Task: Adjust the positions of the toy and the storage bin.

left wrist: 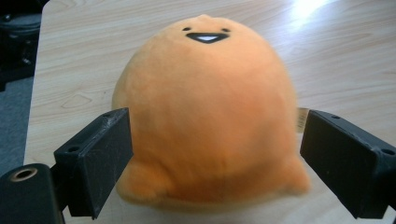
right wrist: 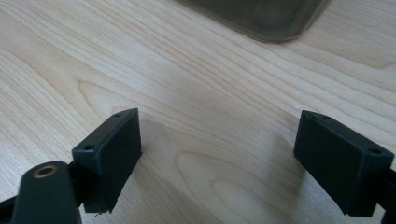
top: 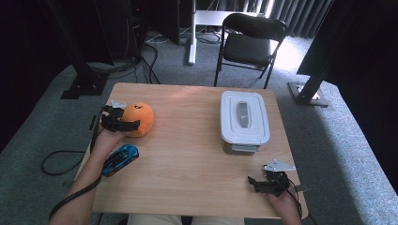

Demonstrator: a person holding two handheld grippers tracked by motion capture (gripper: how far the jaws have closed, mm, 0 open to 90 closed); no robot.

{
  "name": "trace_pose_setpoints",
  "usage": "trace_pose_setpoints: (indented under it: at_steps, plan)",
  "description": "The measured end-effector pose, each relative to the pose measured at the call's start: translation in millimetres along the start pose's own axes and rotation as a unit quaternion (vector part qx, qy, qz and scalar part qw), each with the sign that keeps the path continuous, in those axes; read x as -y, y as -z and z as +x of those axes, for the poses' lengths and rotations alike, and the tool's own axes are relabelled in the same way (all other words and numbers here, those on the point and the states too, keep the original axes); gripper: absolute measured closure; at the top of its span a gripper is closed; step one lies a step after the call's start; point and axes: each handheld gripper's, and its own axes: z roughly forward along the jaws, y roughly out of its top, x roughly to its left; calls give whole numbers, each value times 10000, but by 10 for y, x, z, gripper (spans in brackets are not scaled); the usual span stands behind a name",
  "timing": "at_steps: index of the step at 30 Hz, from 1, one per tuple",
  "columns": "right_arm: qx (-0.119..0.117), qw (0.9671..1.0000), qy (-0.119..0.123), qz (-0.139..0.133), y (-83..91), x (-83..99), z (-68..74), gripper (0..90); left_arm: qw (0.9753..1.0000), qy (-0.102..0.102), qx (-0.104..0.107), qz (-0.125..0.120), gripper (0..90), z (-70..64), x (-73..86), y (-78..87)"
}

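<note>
Orange plush (left wrist: 205,112) near counter's (top: 187,154) left edge, flanked by spread left gripper (left wrist: 212,158) fingers. Risk: soft round body squirting out on uneven closing. Right gripper (right wrist: 219,158) fingers spread, idle.

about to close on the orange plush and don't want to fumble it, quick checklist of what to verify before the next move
1. Plush between the jaws: ok. The orange plush toy sits centred between the jaws of the left hand-held gripper.
2. Jaw contact: cannot tell. The left jaw is at the plush's edge and a small gap shows at the right one, so no firm grip yet.
3. Plush resting on the table: ok, upright, face upward.
4. Blue toy car out of the way: ok, it lies nearer the person, beside the forearm.
5. Container ready to receive: not ok, its lid is on.
6. Right hand-held gripper free: ok, open over bare table.
</note>
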Motion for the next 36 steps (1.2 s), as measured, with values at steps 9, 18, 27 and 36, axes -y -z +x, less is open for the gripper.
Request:
trace_pose_setpoints:
  at_steps: [9, 18, 27, 36]
  plan:
    - [0, 10000, -1, 0, 0, 0, 0, 145, 9996, -209, -36, 161, 124, -11, -10, -196]
    - [-2, 10000, 0, -3, -1, 0, -1, 145, 9991, -133, 11, 410, 147, 54, 47, -336]
    - [-1, 10000, 1, -3, 0, 0, 0, 145, 9978, -111, -82, 642, 235, 34, 74, -399]
    - [-24, 10000, 26, -13, 4, 2, 0, 164, 9994, -303, 19, 169, 622, 17, 104, -254]
